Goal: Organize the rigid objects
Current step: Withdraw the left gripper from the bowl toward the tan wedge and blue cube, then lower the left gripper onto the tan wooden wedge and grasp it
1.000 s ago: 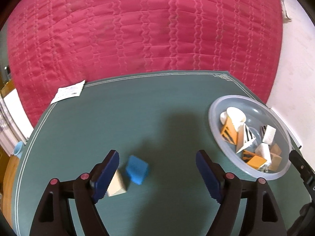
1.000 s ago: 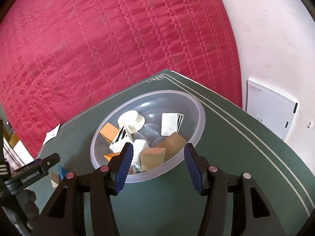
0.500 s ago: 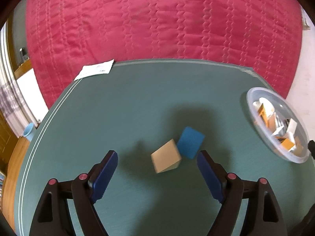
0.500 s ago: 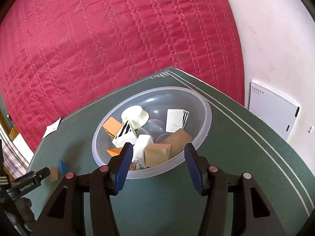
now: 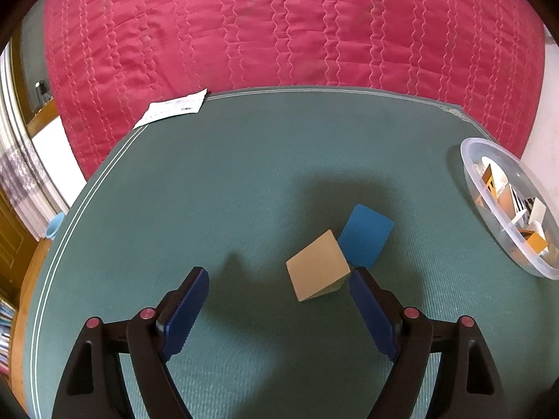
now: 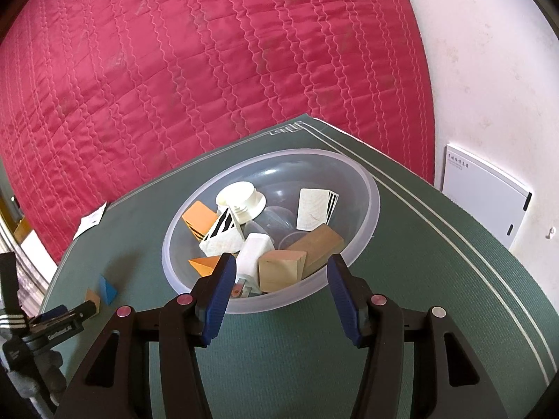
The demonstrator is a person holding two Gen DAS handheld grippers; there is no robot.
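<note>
L tongs [image 5: 276, 296] spread, empty | tan wooden block [image 5: 317, 270] ahead-right, just beside R pad, touching blue foam block [image 5: 365, 235] | R tongs [image 6: 279, 279] spread at clear plastic bowl [image 6: 370, 223] | L nearer.

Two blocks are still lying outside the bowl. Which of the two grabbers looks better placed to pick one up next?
Probably the left gripper: it hangs open right by the tan block and blue block. The right gripper is open too, but sits at the bowl, away from both.

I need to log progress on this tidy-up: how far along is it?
Mostly done: many blocks already sit in the clear bowl. Nothing is in hand; the left gripper and right gripper are open. Left: the tan block and blue block on the mat.
</note>
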